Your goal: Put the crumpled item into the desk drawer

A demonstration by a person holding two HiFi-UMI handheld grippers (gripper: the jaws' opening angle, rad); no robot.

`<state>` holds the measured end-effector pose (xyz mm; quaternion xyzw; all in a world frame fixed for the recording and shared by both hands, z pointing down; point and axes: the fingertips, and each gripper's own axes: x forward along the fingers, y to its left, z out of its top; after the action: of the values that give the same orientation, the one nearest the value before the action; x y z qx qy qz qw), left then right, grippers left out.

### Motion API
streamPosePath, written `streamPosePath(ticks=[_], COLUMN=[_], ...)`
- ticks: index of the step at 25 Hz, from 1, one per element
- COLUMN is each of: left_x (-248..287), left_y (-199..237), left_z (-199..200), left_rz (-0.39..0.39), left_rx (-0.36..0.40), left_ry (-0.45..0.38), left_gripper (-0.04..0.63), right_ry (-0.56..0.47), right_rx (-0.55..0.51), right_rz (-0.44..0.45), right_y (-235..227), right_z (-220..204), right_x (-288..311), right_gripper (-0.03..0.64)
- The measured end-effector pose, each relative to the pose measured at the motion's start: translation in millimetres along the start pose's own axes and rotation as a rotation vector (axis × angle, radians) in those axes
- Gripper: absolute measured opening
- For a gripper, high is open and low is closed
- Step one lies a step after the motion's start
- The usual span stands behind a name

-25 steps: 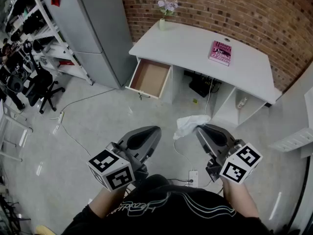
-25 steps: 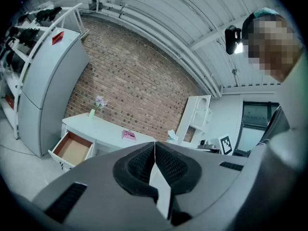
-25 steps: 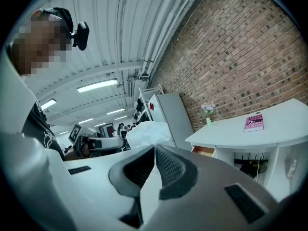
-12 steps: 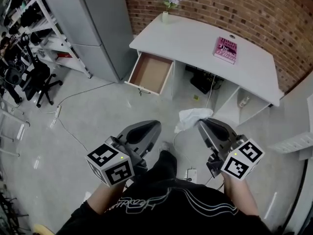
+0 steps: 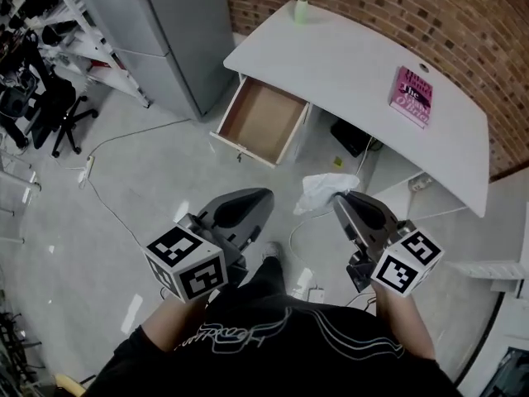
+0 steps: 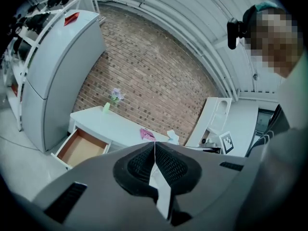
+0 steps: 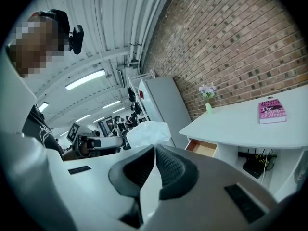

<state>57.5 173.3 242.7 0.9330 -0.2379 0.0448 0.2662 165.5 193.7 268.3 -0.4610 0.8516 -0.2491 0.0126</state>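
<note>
head view: the right gripper (image 5: pixel 339 197) holds the crumpled tissue (image 5: pixel 321 193) above the floor, near the open drawer (image 5: pixel 263 122) of the desk (image 5: pixel 347 64). left gripper view: the left gripper (image 6: pixel 154 143) is clenched and empty. right gripper view: jaws pinched on the crumpled tissue.

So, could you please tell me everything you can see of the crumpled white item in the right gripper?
The crumpled item is a thin, white, wrinkled wad, like tissue or soft paper, though its material is not certain. It sticks out beyond the tips of the right gripper, whose shut jaws pinch one edge. It hangs above the floor, short of the desk, and nothing else touches it.
</note>
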Motion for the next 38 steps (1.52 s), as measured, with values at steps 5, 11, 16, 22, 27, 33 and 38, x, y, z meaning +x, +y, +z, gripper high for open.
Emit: streamPosePath(ticks=[5, 11, 16, 22, 27, 33, 38], left_x=[34, 45, 40, 41, 44, 56, 67], left_y=[79, 153, 195, 233, 266, 313, 349], left_z=[22, 25, 22, 17, 19, 17, 15], left_rz=[0.06, 0.16, 0.231, 0.298, 0.34, 0.401, 0.433], left_rx=[-0.043, -0.058, -0.095, -0.147, -0.18, -0.244, -0.282], left_ry=[0.007, 0.011, 0.003, -0.011, -0.01, -0.01, -0.033], left_gripper=[0.023, 0.023, 0.023, 0.023, 0.023, 0.023, 0.023], right_ry=[0.093, 0.167, 0.238, 0.35, 0.429, 0.556, 0.671], right_rx=[-0.012, -0.076, -0.124, -0.182, -0.234, -0.285, -0.355], right_rz=[0.016, 0.035, 0.031, 0.027, 0.016, 0.032, 0.039], right_y=[-45, -73, -93, -120, -142, -175, -203], right_z=[11, 9, 1, -15, -23, -50, -83], right_x=[74, 150, 201, 257, 304, 364, 406], right_gripper=[0.046, 0.046, 0.046, 0.046, 0.046, 0.046, 0.046])
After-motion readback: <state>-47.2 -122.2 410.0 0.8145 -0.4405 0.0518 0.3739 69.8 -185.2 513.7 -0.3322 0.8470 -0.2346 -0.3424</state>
